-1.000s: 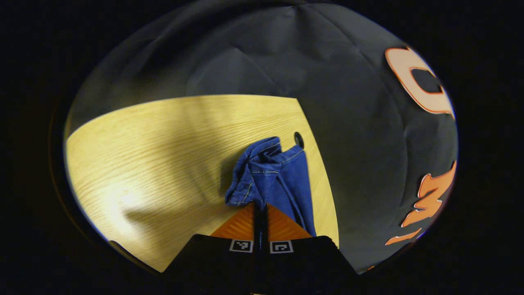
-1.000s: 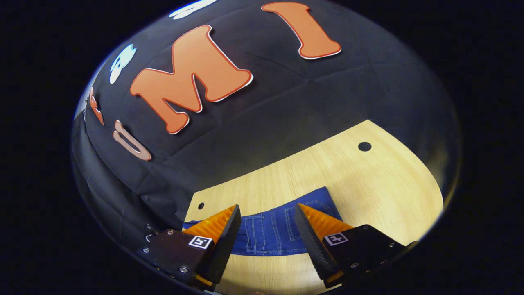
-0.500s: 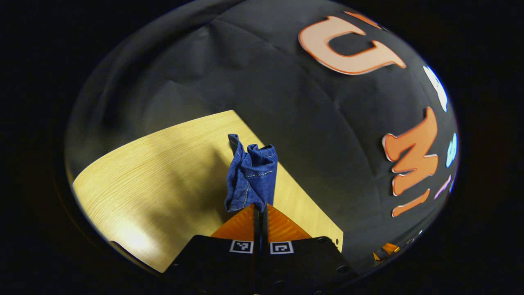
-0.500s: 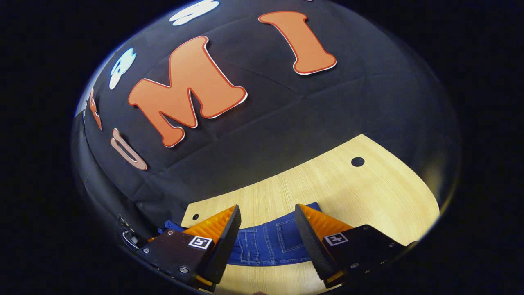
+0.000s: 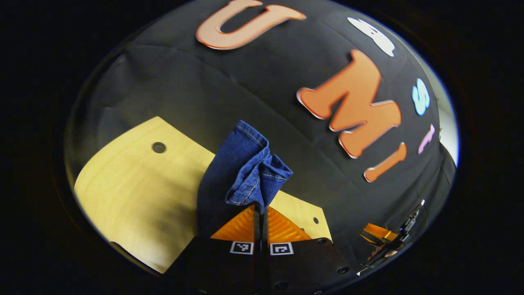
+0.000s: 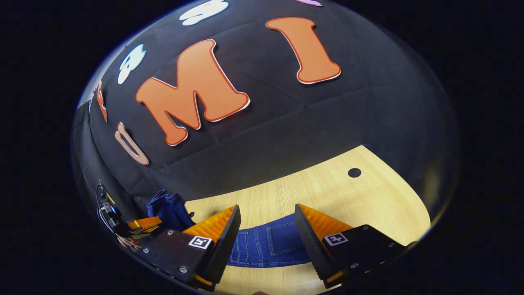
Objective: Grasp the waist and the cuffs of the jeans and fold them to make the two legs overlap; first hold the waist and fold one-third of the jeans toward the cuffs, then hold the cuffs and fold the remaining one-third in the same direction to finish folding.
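1. Left gripper view: the left claw (image 5: 260, 209) has its two fingers pressed together on a bunched end of the jeans (image 5: 245, 172), which it holds up off the desk (image 5: 127, 184).
2. From the pinch, the blue cloth stands up in crumpled folds with a stitched hem at the top, and a flat stretch of it hangs down to the left of the fingers, in front of the desk's far edge.
3. The pale wood desk has a small round hole (image 5: 159, 147) near its far left corner and smaller holes near the corner just right of the fingers.
4. At the lower right of this view the right claw (image 5: 378, 233) shows small and far off, with part of a hand (image 5: 380, 252) beneath it.
5. Right gripper view: the right claw (image 6: 266, 217) is spread wide, with nothing between its fingers, and hovers above the desk (image 6: 348, 196).
6. Between the fingers, lower down, a flat part of the jeans (image 6: 270, 246) with a pocket lies on the desk near its close edge.
7. At the left, the left claw (image 6: 141, 225) holds a raised bundle of the jeans beyond the desk's left corner.
8. A round hole (image 6: 354, 172) sits near the desk's far right edge.
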The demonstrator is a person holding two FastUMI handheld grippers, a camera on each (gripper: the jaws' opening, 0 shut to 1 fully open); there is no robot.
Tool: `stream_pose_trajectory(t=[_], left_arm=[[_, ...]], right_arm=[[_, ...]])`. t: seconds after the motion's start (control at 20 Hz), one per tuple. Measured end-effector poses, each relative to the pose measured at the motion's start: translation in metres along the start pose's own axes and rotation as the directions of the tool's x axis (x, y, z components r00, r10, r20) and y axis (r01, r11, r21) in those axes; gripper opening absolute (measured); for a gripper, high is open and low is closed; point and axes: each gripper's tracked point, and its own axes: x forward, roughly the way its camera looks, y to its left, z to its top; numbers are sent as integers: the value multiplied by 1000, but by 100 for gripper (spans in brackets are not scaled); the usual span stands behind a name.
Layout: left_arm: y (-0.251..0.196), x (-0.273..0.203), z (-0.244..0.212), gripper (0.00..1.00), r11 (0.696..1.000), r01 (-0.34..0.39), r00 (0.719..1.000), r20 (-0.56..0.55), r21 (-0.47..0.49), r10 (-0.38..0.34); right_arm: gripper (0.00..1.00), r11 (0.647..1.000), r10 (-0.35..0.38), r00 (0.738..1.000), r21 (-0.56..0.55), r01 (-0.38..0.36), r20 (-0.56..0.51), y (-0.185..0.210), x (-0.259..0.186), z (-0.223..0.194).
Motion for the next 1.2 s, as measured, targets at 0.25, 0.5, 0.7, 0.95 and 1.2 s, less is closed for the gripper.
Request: stream_pose_trajectory(t=[0.25,0.5,0.7,0.95,1.2], left_arm=[[-86,53,-42,1,995,68,993,-103,75,-60],[-140,85,-72,1,985,101,981,-178,141,-75],[-174,106,-113,0,971,110,969,-241,213,-57],[-193,121,-196,3,916,113,932,-360,384,36],[-210,86,-253,44,892,254,872,-488,373,-44]], right_arm=[[84,1000,8,1000,26,-9,12,-18,-11,7],[84,999,0,1000,49,-2,30,-40,-18,11],[84,997,-11,1000,71,9,30,-57,-23,11],[84,996,-23,999,91,20,26,-77,-23,11],[84,994,-38,999,105,35,32,-93,-21,15]])
